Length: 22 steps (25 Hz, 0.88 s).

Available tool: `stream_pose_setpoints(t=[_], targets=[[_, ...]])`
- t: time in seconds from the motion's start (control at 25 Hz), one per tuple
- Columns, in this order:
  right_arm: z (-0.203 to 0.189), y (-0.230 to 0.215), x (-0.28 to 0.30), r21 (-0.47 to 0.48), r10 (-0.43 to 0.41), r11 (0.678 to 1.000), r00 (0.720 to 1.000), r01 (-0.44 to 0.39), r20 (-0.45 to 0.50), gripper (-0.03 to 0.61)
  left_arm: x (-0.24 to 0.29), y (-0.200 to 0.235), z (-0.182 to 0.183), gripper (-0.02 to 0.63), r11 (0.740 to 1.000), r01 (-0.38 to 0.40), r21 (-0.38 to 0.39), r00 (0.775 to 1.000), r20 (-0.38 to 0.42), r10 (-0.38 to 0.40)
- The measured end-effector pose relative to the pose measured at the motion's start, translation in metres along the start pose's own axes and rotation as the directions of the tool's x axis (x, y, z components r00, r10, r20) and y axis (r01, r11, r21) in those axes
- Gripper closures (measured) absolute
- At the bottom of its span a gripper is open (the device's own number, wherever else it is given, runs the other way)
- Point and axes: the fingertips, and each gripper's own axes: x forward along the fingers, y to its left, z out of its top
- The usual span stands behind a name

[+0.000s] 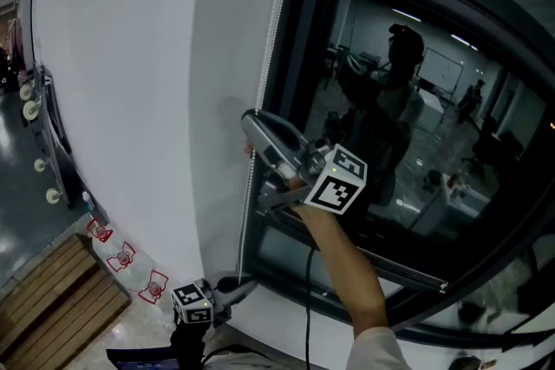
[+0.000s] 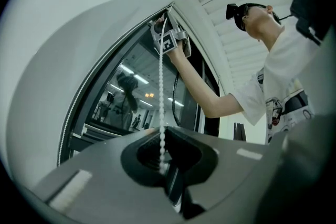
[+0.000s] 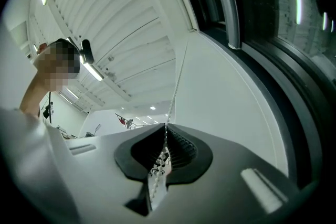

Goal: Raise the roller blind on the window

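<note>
While the right gripper (image 3: 165, 136) and left gripper (image 2: 161, 139) both pinch the bead chain (image 3: 177, 81), a pull stroke appears current, requiring a steady downward draw next.

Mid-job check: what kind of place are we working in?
Most likely an office or lab interior after dark. There is a large dark-framed window with a white roller blind and bead chain, a white slatted ceiling with strip lights, and glass reflecting a lit workroom.

We note the gripper (image 3: 164, 134) at lower centre, jaws closed on the chain (image 3: 177, 84), which runs up toward the window frame (image 3: 231, 18), upper right.
</note>
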Motion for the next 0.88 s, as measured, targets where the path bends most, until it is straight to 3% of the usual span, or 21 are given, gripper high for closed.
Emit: stream_pose_setpoints(t=[0.52,0.88], targets=[[-0.088,0.006,-0.043,0.077,-0.054,0.995,0.993,0.063,-0.104,0.566,0.004,0.003,0.002,0.615,1.0,0.007,0.003,1.0,0.001,-0.007],[-0.167,0.015,-0.077,0.142,-0.079,0.983,0.97,0.114,-0.228,0.566,0.003,0.002,0.002,0.615,1.0,0.003,-0.006,1.0,0.0,-0.003]])
